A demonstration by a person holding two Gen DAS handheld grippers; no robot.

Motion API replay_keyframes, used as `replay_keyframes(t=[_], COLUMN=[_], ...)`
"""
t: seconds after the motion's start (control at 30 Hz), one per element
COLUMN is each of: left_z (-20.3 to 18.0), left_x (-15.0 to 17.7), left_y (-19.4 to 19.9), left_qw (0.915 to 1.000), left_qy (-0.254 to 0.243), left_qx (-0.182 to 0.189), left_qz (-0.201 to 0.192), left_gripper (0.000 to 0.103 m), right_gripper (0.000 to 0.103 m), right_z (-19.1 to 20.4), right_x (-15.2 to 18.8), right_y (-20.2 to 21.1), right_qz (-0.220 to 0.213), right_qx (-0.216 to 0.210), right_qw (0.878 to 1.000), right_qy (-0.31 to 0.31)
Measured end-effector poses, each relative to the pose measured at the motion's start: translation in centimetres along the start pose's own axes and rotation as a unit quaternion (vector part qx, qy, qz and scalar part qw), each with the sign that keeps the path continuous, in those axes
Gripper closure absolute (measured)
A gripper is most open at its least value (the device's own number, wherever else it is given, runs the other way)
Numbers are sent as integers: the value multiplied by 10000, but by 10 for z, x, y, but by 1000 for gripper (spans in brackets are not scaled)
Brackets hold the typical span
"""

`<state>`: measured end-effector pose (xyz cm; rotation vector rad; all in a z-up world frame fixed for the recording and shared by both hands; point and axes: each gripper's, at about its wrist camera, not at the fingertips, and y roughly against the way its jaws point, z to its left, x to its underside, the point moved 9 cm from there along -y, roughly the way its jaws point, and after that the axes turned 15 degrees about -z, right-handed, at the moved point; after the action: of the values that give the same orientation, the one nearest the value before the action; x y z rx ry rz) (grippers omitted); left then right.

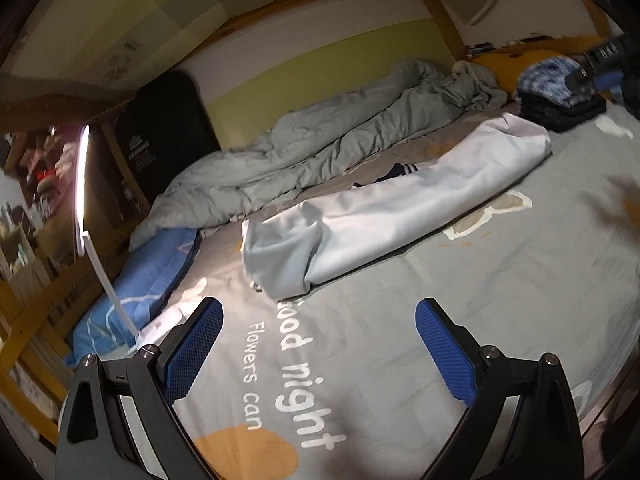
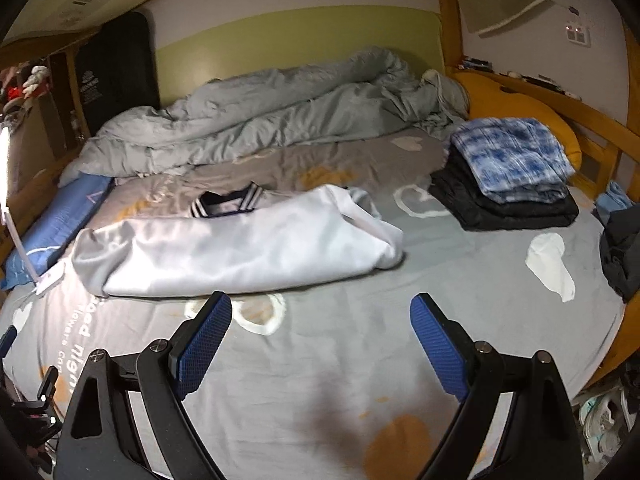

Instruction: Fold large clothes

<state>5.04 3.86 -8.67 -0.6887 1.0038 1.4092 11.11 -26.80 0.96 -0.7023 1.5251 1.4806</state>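
Observation:
A white garment (image 1: 384, 208) with a striped dark collar (image 2: 226, 202) lies folded into a long band across the grey bed sheet (image 1: 460, 320); it also shows in the right wrist view (image 2: 240, 244). My left gripper (image 1: 318, 312) is open and empty, just short of the garment's near end. My right gripper (image 2: 320, 308) is open and empty, above the sheet in front of the garment's long edge. Part of the right gripper shows at the far right of the left wrist view (image 1: 600, 68).
A rumpled grey duvet (image 2: 260, 112) lies along the wall. A stack of folded clothes (image 2: 512, 176), blue plaid on black, sits at the right. A blue pillow (image 1: 136, 300) and a lit lamp (image 1: 84, 184) stand at the left. Dark clothes (image 2: 622, 248) lie at the bed's right edge.

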Motion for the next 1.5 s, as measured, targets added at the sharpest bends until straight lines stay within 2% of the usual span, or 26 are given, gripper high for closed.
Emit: replay_keyframes(t=[0.37, 0.53, 0.67, 0.77, 0.9, 1.03, 1.13, 1.23, 1.33, 1.4, 1.43, 1.5], left_z=[-34, -26, -10, 1, 5, 4, 1, 11, 31, 47, 56, 75], left_x=[37, 63, 89, 91, 89, 70, 43, -6, -55, -71, -73, -67], left_y=[-38, -57, -75, -79, -86, -94, -104, -121, -148, -172, -192, -222], left_qw=[9995, 9997, 9992, 9989, 9991, 9986, 9981, 9971, 9973, 9958, 9934, 9910], left_qy=[-297, -173, -101, 124, -56, 235, 297, 447, 483, 730, 939, 1154], left_qx=[56, 19, 23, 126, 96, 342, 520, 608, 517, 552, 625, 513], left_qz=[-2, 161, 377, 431, 408, 316, 164, -90, -199, -59, 194, 447], left_gripper=[5, 5, 5, 5, 5, 5, 5, 5, 5, 5, 5, 5], right_gripper=[13, 13, 13, 13, 13, 13, 13, 12, 9, 9, 9, 9], right_z=[-12, -4, 0, 2, 5, 11, 18, 17, 12, 7, 4, -2], right_x=[2, 11, 11, 13, 25, 28, 13, -9, -27, -36, -39, -43], right_y=[-5, -14, -19, -28, -50, -64, -68, -69, -87, -105, -112, -132], right_qz=[37, 166, 70, 120, 398, 472, 375, 4, -84, -42, -24, 41], right_qx=[-21, -62, -28, -97, -96, -83, -212, -8, 172, 329, 360, 407], right_qw=[9998, 9998, 9993, 9995, 9987, 9984, 9990, 9999, 9992, 9982, 9979, 9977], right_qy=[-196, 55, 355, 266, 303, 292, 88, 112, 365, 504, 540, 547])
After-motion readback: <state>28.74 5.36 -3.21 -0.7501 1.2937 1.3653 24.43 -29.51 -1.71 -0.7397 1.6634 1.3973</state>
